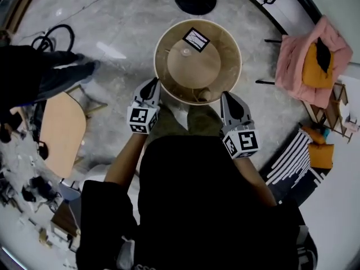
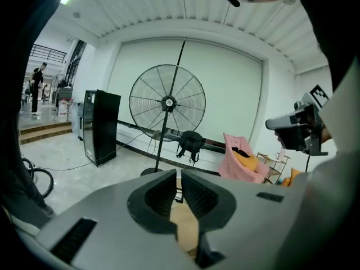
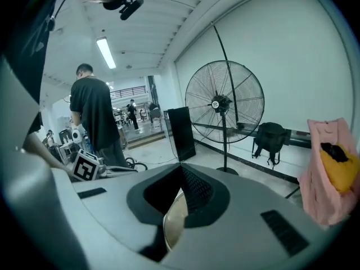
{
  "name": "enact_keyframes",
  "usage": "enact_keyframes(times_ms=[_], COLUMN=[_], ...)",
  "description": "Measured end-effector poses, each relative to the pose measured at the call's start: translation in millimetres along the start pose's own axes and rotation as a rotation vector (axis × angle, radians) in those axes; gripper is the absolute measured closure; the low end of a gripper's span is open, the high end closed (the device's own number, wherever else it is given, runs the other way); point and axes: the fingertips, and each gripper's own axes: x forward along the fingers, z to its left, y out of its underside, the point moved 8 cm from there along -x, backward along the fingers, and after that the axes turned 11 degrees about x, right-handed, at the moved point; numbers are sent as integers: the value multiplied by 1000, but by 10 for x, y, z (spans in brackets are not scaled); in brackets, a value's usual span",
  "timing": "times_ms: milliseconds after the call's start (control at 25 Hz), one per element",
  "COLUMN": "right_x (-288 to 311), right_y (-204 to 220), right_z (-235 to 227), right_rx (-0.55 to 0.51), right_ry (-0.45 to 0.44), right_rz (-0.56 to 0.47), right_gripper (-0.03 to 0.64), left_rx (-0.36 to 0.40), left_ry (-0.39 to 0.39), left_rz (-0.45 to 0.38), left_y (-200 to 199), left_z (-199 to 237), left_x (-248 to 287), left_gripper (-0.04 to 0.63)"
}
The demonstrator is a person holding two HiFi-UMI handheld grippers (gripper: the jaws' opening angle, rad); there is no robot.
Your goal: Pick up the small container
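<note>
Tan small container (image 1: 203,95), seemingly light and rigid, sits at near rim of round table (image 1: 159,41); pinch across sides. Left gripper (image 1: 152,86) clenched, empty; right gripper (image 1: 227,98) likewise.

Small whitish round container (image 1: 185,52), sitting on tan round table (image 1: 199,75), near its centre

Seen from above, a person in black held the left gripper (image 1: 151,86) and right gripper (image 1: 227,97), jaws together, at the near rim of a round wooden table (image 1: 163,66) bearing a square marker card (image 1: 196,39), a pink-draped chair (image 1: 295,61) at right.
</note>
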Motion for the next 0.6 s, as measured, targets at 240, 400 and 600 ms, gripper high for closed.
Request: enact_keyframes(times_ms=[240,400,600], right_x=[312,524,668], right_y=[165,273,503], right_z=[-295,-477,-659], right_rx=[-2,-24,-55], right_ry=[-92,-107,-133], right_rz=[16,38,86], right_gripper=[595,595,595], left_rx=[45,26,11], left_ry=[-51,-60,-64], left_rz=[42,26,21], left_y=[322,526,806], left_z=[-126,-199,-267], left_x=[479,711,799], left_gripper=[461,303,250])
